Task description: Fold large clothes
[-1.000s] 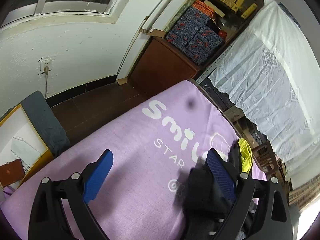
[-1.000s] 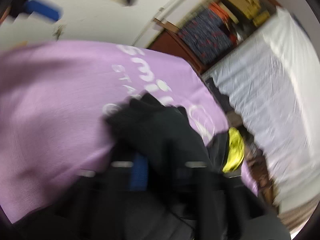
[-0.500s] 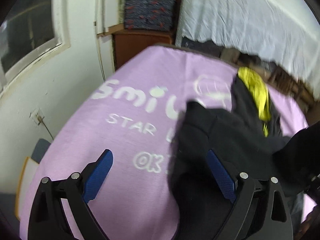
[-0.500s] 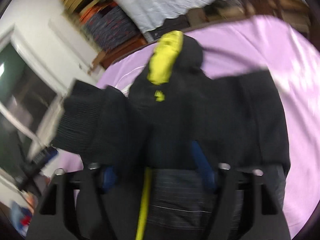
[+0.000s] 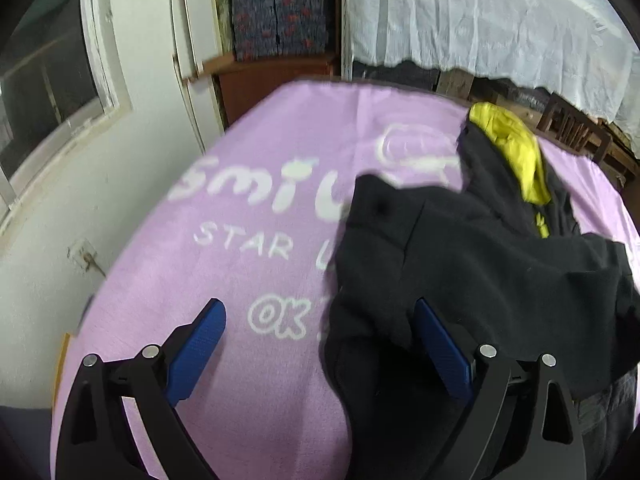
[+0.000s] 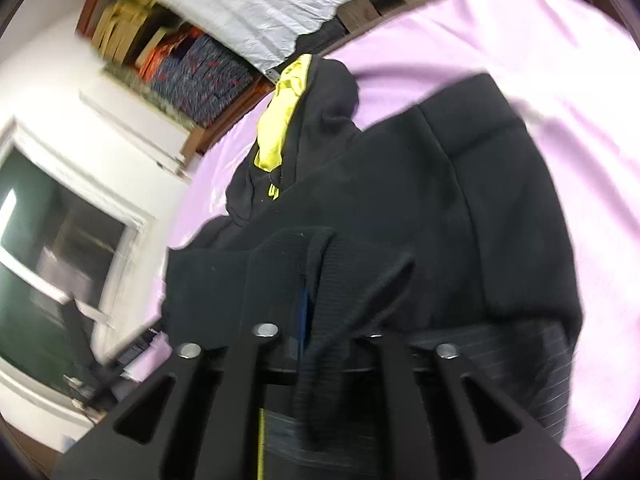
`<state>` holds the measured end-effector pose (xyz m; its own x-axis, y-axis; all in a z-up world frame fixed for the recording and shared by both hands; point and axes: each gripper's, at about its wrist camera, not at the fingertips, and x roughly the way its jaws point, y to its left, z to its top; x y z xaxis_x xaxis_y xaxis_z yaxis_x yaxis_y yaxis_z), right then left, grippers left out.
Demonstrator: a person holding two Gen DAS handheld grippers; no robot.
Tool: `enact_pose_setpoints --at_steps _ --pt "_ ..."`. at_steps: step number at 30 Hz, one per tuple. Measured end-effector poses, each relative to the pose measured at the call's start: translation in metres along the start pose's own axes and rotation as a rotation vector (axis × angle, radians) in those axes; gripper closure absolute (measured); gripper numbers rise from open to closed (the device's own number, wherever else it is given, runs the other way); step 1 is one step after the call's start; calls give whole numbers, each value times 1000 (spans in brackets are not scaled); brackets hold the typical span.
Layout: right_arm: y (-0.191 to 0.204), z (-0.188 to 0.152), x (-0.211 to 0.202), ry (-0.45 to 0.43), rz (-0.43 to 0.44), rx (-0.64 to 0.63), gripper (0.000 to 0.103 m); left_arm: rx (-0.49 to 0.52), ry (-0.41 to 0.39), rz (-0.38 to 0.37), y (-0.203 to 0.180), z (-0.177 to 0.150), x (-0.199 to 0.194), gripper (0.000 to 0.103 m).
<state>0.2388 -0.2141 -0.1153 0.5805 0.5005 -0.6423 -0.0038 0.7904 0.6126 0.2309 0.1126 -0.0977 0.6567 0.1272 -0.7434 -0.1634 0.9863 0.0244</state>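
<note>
A black hooded jacket [image 5: 472, 264] with a yellow hood lining [image 5: 516, 156] lies on a purple blanket [image 5: 256, 248] printed with white letters. My left gripper [image 5: 320, 336] is open just above the blanket, its right finger against the jacket's left edge, holding nothing. In the right wrist view my right gripper [image 6: 316, 304] is shut on the jacket's ribbed black cuff [image 6: 320, 264] and holds the sleeve over the jacket body [image 6: 420, 200]. The hood lining [image 6: 280, 116] points to the far end.
A white wall with a window [image 5: 48, 80] runs along the left of the bed. Stacked boxes [image 5: 276, 20] on a brown cabinet stand beyond the far end. A white lace curtain [image 5: 480, 20] hangs at the back right, with wooden furniture [image 5: 576, 136] under it.
Both views have swung round towards the hood end. My right gripper has carried the sleeve cuff across over the jacket body. My left gripper stayed open beside the jacket's left edge.
</note>
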Motion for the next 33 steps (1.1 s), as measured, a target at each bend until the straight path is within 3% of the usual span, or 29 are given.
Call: enact_pose_setpoints --at_steps 3,6,9,11,15,16,18,21,23,24,26,29,31,33 --pt "24 12 -9 -37 -16 -110 95 -31 -52 -32 -2 5 -12 8" --pt "64 40 -33 -142 -26 -261 95 -46 -36 -68 -13 14 -12 8" --pt "72 60 -39 -183 -90 -329 95 53 20 6 -43 12 8 7" --pt "52 69 -27 -143 -131 -310 95 105 73 32 -55 5 26 6" --pt "-17 62 15 13 -207 -182 89 100 78 31 -52 3 34 3" --pt "-35 58 19 10 -176 -145 89 91 80 23 -50 2 34 3" --pt "-49 58 12 -13 -99 -86 86 79 86 2 -45 3 34 3" --pt "-60 61 0 -26 -69 -14 77 60 55 -7 -38 4 22 3" --pt "-67 66 -26 -119 -152 18 63 53 -5 8 -35 7 5 3" --pt "-69 68 -42 -172 -186 25 49 51 -38 8 -36 10 -6 4" --pt "-78 72 -74 -276 -233 57 47 64 -66 -37 -47 17 -21 4" --pt "-66 68 -101 -331 -141 43 54 117 -67 -131 -80 32 -34 4" --pt "-29 61 -92 -287 -73 -67 54 157 -62 -195 -107 38 -35 4" --pt "9 50 -69 -211 -25 -171 55 186 -71 -202 -126 39 -29 3"
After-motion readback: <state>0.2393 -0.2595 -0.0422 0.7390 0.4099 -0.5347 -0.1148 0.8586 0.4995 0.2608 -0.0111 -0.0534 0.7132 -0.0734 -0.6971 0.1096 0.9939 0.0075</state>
